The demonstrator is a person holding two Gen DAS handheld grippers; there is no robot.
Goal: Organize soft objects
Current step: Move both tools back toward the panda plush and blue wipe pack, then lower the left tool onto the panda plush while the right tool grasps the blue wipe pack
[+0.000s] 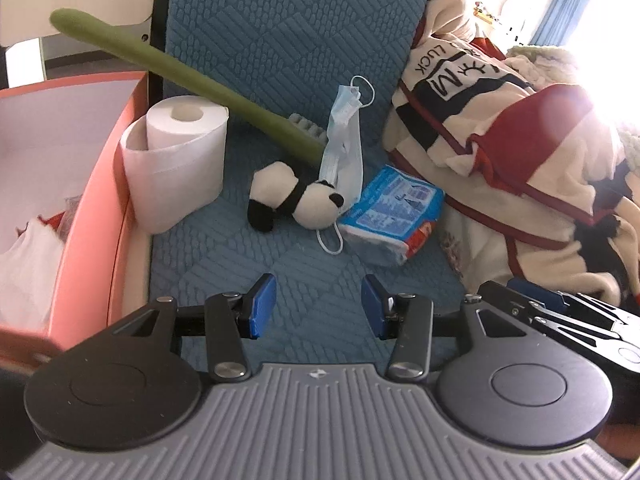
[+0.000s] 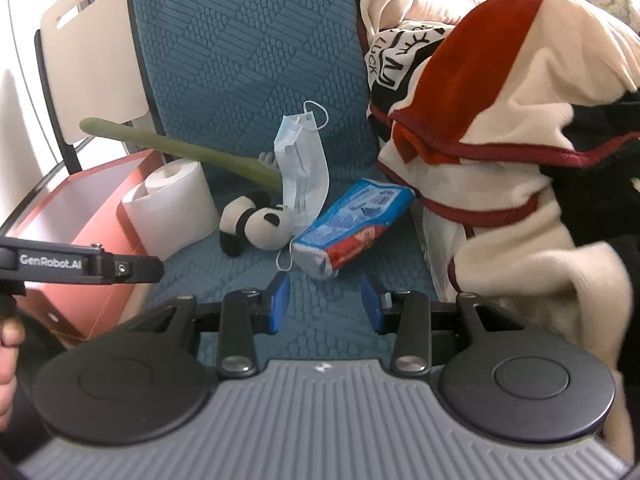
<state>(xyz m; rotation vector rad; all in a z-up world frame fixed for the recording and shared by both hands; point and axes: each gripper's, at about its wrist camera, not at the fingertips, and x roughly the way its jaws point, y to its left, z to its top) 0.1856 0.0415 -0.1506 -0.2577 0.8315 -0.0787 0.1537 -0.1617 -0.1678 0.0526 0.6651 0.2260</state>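
Both grippers, left point(image 1: 319, 306) and right point(image 2: 325, 303), hover with jaws half open, empty, over bare blue cushion point(image 1: 248, 32). Panda point(image 1: 294, 196), mask point(image 1: 344, 148), tissue pack point(image 1: 390, 214) cluster mid-cushion. Paper roll point(image 1: 176, 160) touches pink box point(image 1: 96, 216) at left edge; blanket point(image 1: 500, 168) crowds right.

Quilted teal cloth seat cover point(image 1: 280, 40): matt, ribbed weave. Small black-and-white plush panda point(image 1: 296, 200) on it: short fuzzy pile. Beside panda, blue printed tissue pack point(image 1: 394, 212): glossy crinkled plastic film. White toilet paper roll point(image 1: 176, 152): soft matt paper. Cream-red fleece blanket point(image 1: 500, 152): fluffy nap.
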